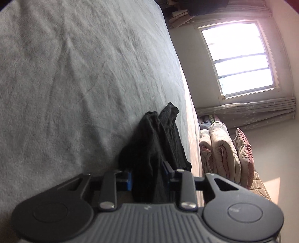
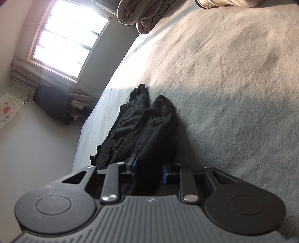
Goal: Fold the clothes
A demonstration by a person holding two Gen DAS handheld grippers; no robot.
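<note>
A black garment [image 1: 158, 138] lies bunched on the grey bed sheet [image 1: 74, 74], close to the bed's edge. My left gripper [image 1: 147, 173] is shut on one end of it, and dark cloth fills the gap between the blue pads [image 1: 129, 179]. In the right wrist view the same black garment [image 2: 142, 119] stretches away in rumpled folds over the bed sheet [image 2: 233, 84]. There my right gripper [image 2: 149, 172] is shut on another bunch of the cloth, which hides most of its pads. Both views are rolled sideways.
Folded quilts and a pillow [image 1: 224, 149] are stacked at the bed's head, also seen as quilts [image 2: 138, 15]. A bright window [image 1: 239, 58] with curtains is on the wall. A dark bag or coat [image 2: 54, 102] and folded towels sit by the window.
</note>
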